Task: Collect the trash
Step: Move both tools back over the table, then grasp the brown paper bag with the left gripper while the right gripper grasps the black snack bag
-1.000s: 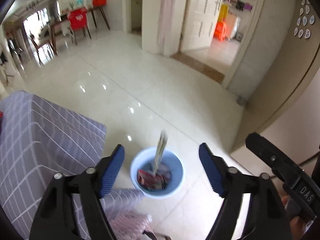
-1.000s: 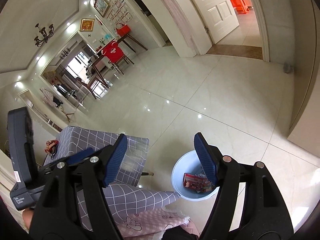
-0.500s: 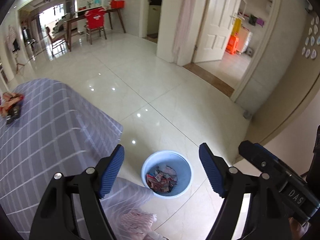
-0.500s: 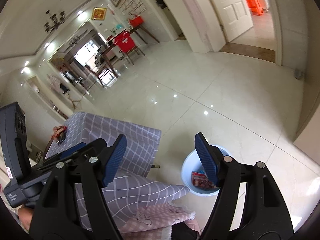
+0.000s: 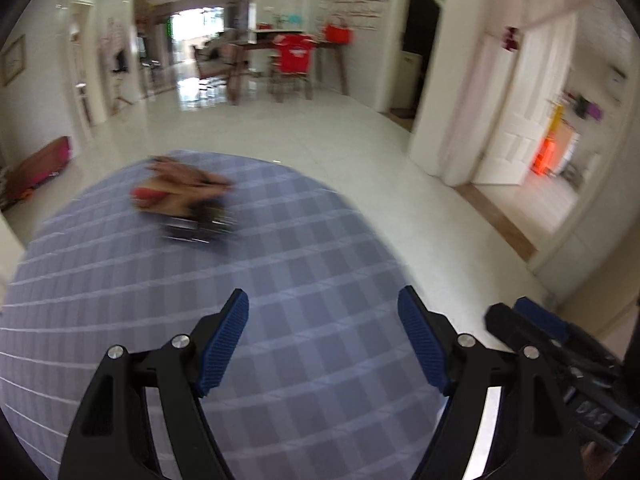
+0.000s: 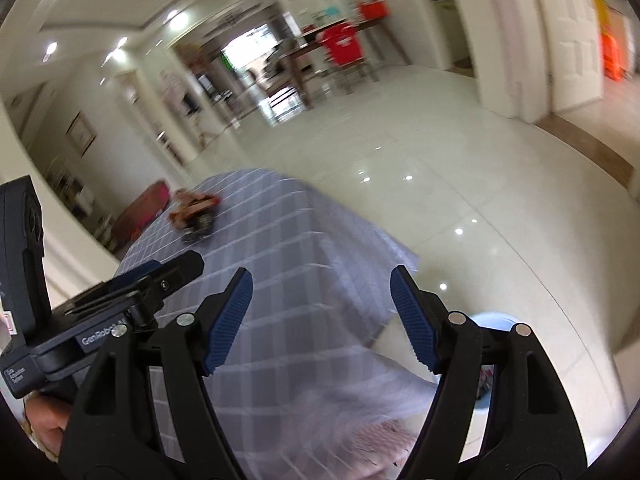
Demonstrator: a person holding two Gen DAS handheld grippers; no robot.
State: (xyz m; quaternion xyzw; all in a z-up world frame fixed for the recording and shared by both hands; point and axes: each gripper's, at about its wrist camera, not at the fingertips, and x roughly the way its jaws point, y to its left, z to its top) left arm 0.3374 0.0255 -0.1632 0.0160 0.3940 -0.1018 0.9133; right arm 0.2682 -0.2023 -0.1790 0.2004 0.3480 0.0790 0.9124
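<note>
On checked cloth: blurred red-and-tan wrapper heap

You get bright, even indoor light in both views. Recessed ceiling lights glow overhead, and daylight from the far window blows out to white. The glossy floor throws back small glare spots. Motion blur smears the wrappers on the checked tablecloth and softens the room's doorways, while your gripper fingers stay sharp. Fisheye bending curves walls and table edges, and a dark vignette rings each frame's corners. Shadows are soft and faint.
</note>
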